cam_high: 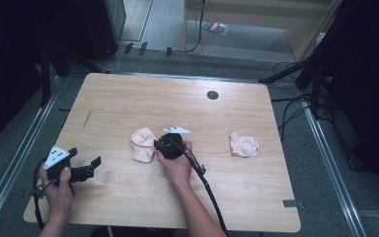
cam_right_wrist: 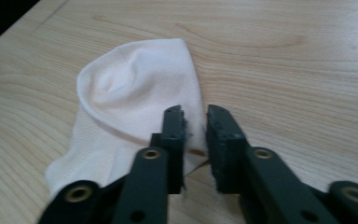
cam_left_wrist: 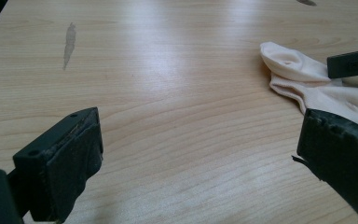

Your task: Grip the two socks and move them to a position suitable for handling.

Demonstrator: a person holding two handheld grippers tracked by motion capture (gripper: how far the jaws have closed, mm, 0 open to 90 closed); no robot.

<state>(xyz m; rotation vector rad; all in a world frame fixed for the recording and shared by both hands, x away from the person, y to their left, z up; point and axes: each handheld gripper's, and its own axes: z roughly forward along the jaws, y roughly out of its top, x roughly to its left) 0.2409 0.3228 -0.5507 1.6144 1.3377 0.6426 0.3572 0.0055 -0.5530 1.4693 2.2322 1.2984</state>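
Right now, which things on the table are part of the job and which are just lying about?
In the job:
- pale pink sock, its edge between the jaws
- right gripper, closed on that sock
- second pale pink sock, probably its pair

Just lying about:
- left gripper, open, idle
- grey smear
- dark round hole

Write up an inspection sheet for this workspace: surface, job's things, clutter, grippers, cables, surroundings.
Surface: light wooden table, a grey smear near its left side, a dark round hole near the far edge.
Job's things: near sock at the centre, its edge between the right gripper's jaws; second sock lies apart to the right.
Clutter: nothing seen.
Grippers: right gripper nearly closed on the near sock's edge; left gripper open over bare wood.
Cables: each gripper trails a black cable; more lie on the floor.
Surroundings: grey floor, dark stands, metal rails.
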